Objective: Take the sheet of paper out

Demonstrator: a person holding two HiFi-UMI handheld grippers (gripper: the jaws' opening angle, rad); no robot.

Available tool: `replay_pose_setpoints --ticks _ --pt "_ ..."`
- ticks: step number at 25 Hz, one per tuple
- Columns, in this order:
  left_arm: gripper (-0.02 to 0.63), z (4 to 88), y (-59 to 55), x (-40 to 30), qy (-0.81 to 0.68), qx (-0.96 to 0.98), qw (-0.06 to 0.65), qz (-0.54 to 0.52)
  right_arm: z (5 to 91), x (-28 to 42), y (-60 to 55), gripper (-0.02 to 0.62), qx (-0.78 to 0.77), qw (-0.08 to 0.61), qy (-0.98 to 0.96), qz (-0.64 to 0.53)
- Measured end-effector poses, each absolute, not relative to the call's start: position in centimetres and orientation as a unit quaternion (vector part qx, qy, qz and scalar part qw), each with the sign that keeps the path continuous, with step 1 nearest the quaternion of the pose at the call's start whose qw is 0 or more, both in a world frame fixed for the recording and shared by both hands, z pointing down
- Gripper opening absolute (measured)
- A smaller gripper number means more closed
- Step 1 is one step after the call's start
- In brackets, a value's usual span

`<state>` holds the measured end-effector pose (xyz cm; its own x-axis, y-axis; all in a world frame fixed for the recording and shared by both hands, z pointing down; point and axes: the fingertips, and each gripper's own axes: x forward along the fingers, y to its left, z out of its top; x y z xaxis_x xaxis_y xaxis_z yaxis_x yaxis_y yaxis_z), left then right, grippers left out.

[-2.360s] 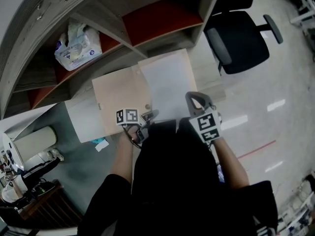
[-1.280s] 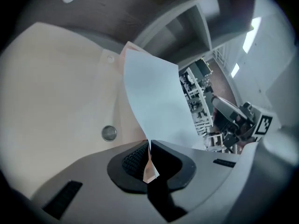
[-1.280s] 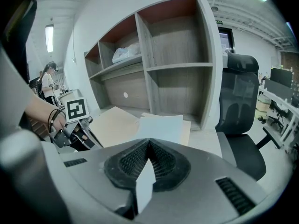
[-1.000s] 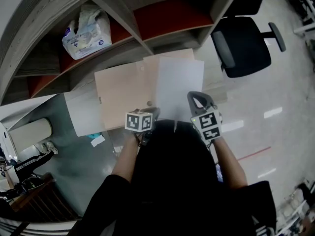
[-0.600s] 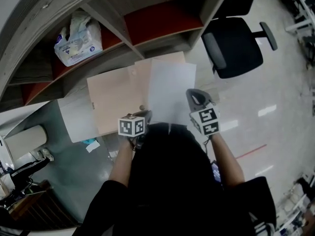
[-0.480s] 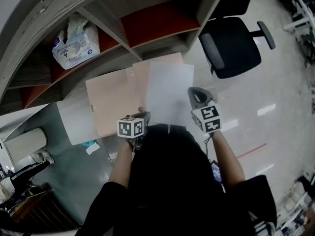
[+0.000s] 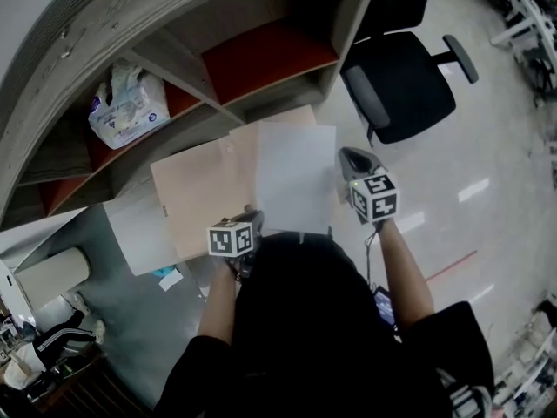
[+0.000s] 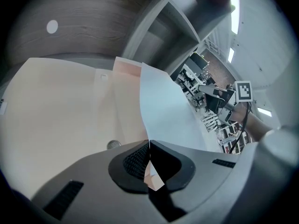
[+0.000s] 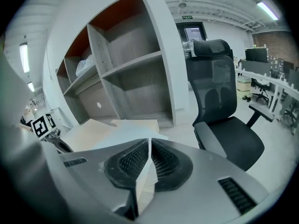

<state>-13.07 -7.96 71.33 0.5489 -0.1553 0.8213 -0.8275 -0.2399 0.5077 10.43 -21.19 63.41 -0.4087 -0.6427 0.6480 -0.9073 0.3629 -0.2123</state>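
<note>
Grey plastic jaws of the left gripper (image 8: 148,146) are pressed together on the near edge of the tan folder (image 7: 204,194), holding it open in the air. The right gripper (image 9: 149,143) is likewise clamped tight, with the white sheet of paper (image 7: 296,181) caught edgewise between its pads. The sheet lies over the folder's right leaf and is pinched at its right edge. Beyond them stand the grey shelf unit (image 7: 261,59) and a black office chair (image 7: 400,85).

The step in hand looks like the draw itself: both grips are made and the sheet is partly slid free. Next, the right gripper should probably pull sideways, away from the folder, keeping the sheet flat so it does not crease. Meanwhile the left holds the folder firm.

Compared with the earliest frame, the right gripper has moved from the sheet's near corner to farther along its right edge. More of the tan leaf shows past the sheet's far edge.
</note>
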Motion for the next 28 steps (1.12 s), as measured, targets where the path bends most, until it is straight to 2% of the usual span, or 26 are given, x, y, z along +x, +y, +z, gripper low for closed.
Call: replay_pose_setpoints --ticks 9,12,13,28 --pt "0.046 71.3 -8.4 -12.8 -0.34 0.718 0.505 0.337 64.8 10.7 -22.7 0.024 0.473 0.151 -0.782 0.376" --pt "0.046 71.2 -8.4 -12.8 -0.343 0.715 0.507 0.338 65.4 10.2 -22.9 0.121 0.459 0.149 -0.784 0.39" --pt "0.046 71.1 -8.4 -12.8 -0.343 0.715 0.507 0.339 65.6 10.1 -23.0 0.13 0.456 0.15 -0.783 0.395" --pt "0.046 70.9 -8.4 -12.9 -0.366 0.704 0.513 0.327 68.7 11.1 -24.7 0.172 0.456 0.063 -0.718 0.523"
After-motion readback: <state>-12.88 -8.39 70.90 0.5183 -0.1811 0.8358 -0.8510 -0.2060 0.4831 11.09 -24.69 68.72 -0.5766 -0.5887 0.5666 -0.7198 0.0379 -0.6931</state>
